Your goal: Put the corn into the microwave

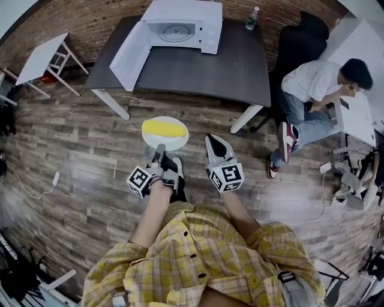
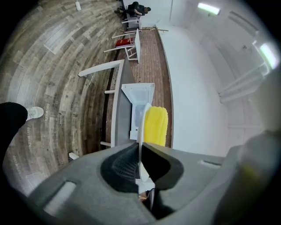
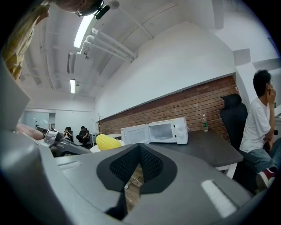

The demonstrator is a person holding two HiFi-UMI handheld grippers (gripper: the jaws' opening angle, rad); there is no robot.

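Note:
A yellow corn cob point(image 1: 163, 128) lies on a white plate point(image 1: 174, 143) held out in front of me above the wooden floor. My left gripper point(image 1: 159, 150) is shut on the plate's near rim; in the left gripper view the plate point(image 2: 141, 127) stands edge-on between the jaws with the corn point(image 2: 156, 126) behind it. My right gripper point(image 1: 214, 143) is shut and empty, beside the plate. The white microwave point(image 1: 183, 25) stands on the dark table point(image 1: 228, 66) ahead, its door point(image 1: 131, 54) swung open to the left. The right gripper view shows the corn point(image 3: 108, 142) and microwave point(image 3: 163, 131).
A water bottle point(image 1: 252, 18) stands on the table to the right of the microwave. A person in a white shirt point(image 1: 318, 90) sits on a black chair point(image 1: 300, 45) at the right. A small white table point(image 1: 42, 57) stands at the far left. Cables lie on the floor.

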